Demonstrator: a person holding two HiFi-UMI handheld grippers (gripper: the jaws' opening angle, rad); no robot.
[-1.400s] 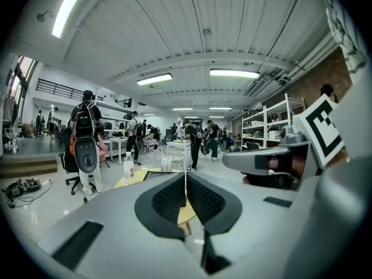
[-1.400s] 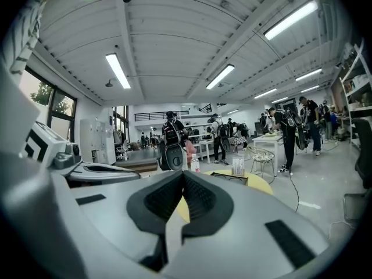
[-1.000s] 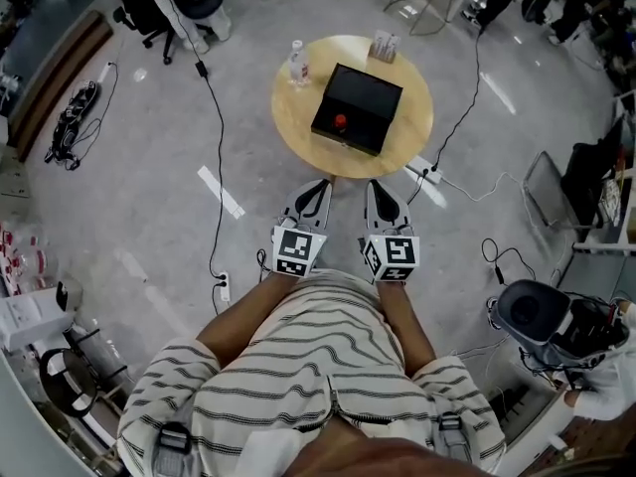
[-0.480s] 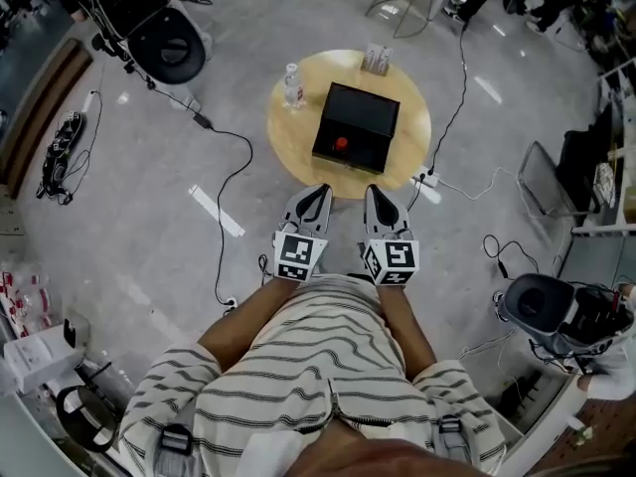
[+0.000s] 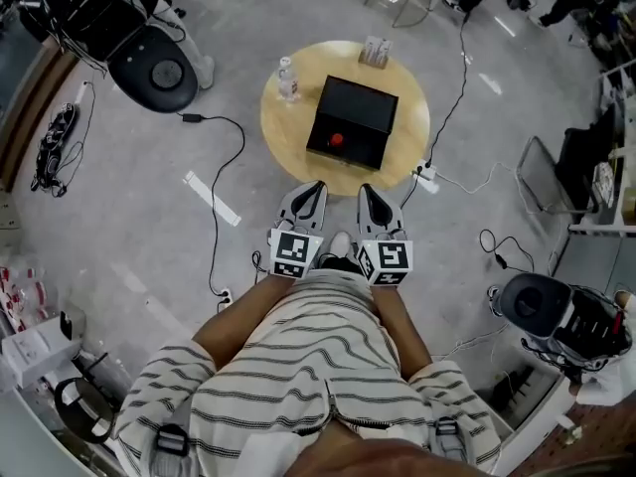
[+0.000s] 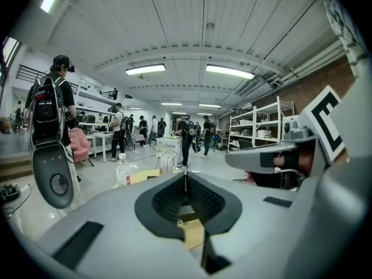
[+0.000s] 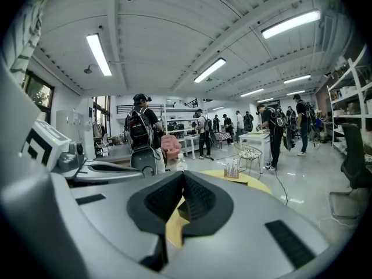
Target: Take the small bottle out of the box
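Head view, looking steeply down: a round wooden table stands on the grey floor at upper centre of the frame. A black box sits on the middle of it. A small red item shows on the box's near part; whether this is the small bottle cannot be confirmed from this height. A clear plastic bottle stands upright on the table just to the left of the box, apart from it. A small rack stands at the table's far edge.

The left gripper and right gripper are held side by side at centre frame, just below the table's near edge, both pointing toward the box and short of it. Neither touches the table.

Left gripper view: jaws closed together at the tips, nothing between them. Right gripper view: jaws likewise closed tip to tip, empty. Through each, only the yellow table edge is visible.
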